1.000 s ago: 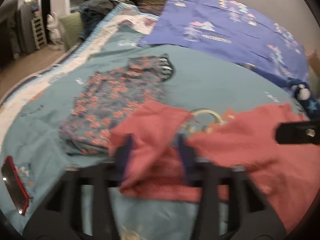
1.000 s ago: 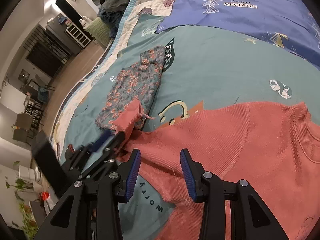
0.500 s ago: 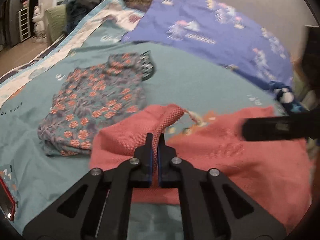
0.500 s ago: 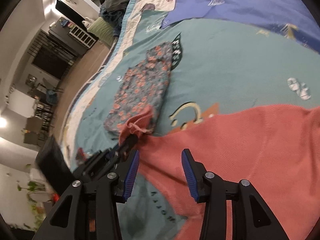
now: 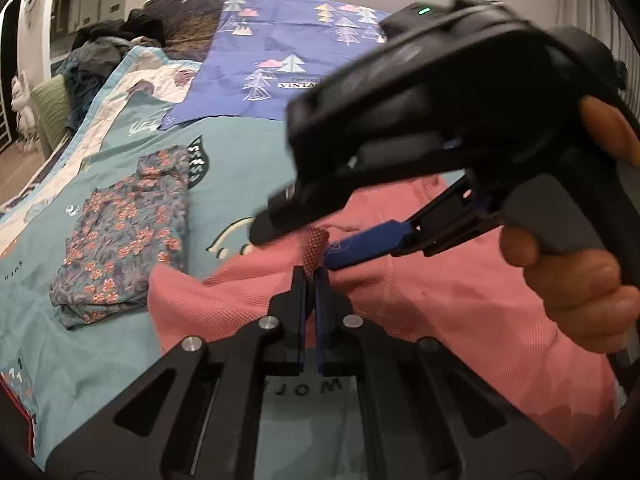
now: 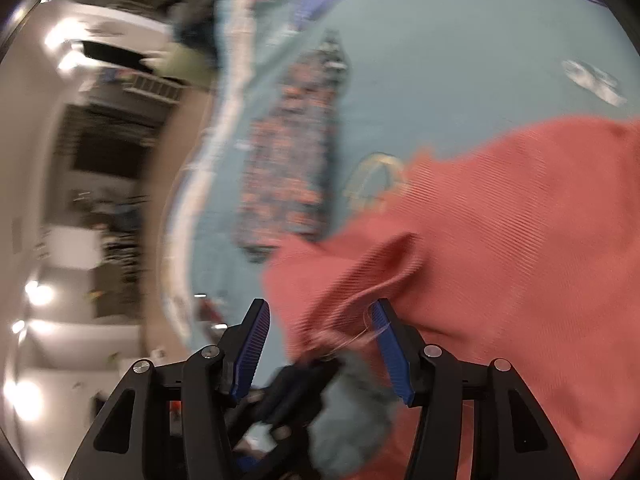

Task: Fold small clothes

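A: Looking along our left gripper (image 5: 310, 276), we see its fingers (image 5: 298, 292) pressed together on a pinch of the coral top (image 5: 460, 300), a small tuft of the ribbed cloth sticking up just beyond the tips. It points down at a slant toward the bed (image 5: 248, 148).

B: And our right gripper (image 6: 320, 328) crosses right in front of that view, big and dark, tilted steeply down. We see the hand (image 5: 576, 280) wrapped round its handle, and one blue finger (image 5: 360, 244) reaching in just beside the pinched tuft.

A: From the right wrist view its fingers (image 6: 252, 344) stand apart and are opening. A raised fold of the coral top lies between them, and the cloth seems to brush the right-hand pad, though the blur keeps us from being sure. The pads do not clamp it.

B: Where does the top lie?

A: Spread on the teal bed cover, at the near right, with its left edge lifted where we hold it.

B: Counting, then: two grippers, one hand in view, one coral top.

A: One folded floral garment (image 5: 124, 232) to the left of it, close by but apart. One blue sheet with tree prints (image 5: 280, 52) farther up the bed, and one dark heap of clothes (image 5: 108, 48) at the far left corner.
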Action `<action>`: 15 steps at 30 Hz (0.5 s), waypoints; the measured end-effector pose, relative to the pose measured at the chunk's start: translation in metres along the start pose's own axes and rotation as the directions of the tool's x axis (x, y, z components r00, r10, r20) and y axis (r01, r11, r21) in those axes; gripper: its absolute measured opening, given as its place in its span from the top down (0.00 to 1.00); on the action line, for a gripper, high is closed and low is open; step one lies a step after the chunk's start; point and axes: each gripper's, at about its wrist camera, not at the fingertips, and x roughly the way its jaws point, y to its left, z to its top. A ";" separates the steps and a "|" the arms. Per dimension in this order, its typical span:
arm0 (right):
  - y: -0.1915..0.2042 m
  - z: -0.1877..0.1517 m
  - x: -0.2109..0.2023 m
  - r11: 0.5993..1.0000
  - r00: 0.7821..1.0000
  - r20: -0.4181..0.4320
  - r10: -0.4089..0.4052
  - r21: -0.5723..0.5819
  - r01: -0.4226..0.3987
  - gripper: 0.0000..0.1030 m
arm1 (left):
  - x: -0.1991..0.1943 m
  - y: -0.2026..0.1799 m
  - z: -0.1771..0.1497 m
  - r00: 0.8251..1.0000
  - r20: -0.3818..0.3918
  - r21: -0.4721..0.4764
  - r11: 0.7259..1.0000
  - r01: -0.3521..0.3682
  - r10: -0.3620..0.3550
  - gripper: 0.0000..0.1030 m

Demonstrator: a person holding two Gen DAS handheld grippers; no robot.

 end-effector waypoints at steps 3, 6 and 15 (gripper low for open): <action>-0.015 0.000 0.006 0.998 0.999 -0.035 0.011 0.060 -0.008 0.47 | 0.001 -0.008 -0.005 1.000 -0.016 0.010 1.000 0.019 -0.018 0.96; -0.021 0.004 0.017 0.996 0.999 -0.037 -0.025 0.088 0.028 0.54 | 0.002 -0.014 -0.010 0.999 -0.030 0.013 0.999 0.031 -0.030 0.96; -0.002 -0.006 -0.020 0.993 0.984 0.157 -0.079 -0.074 0.092 0.97 | -0.011 -0.035 -0.003 0.998 -0.019 0.024 0.998 0.058 -0.058 0.96</action>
